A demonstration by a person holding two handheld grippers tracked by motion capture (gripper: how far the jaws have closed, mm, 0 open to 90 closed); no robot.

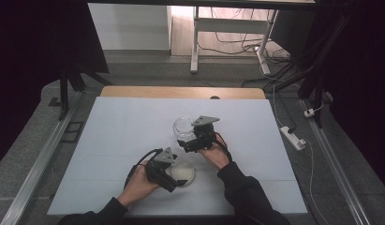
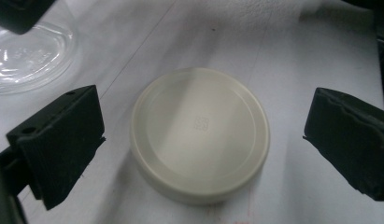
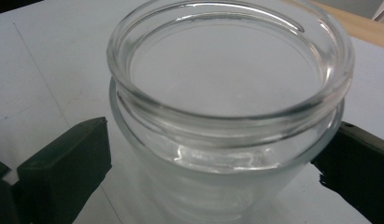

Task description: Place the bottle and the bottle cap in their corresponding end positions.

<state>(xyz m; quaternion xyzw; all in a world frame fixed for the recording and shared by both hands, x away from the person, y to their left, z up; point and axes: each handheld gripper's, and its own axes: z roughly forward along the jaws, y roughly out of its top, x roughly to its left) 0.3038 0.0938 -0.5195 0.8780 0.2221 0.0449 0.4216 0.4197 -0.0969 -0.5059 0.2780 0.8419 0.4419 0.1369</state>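
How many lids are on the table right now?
1. A cream lid lies flat on the white table between the open left gripper jaws, near the open glass jar. None seems hidden.

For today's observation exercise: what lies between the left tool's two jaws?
The cream lid lies flat on the white table between the open left tool, jaws clear of its rim, in the left gripper view.

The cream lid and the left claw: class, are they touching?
Apart. In the left gripper view, white table shows on both sides between the open left claw and the cream lid, so neither jaw meets its rim.
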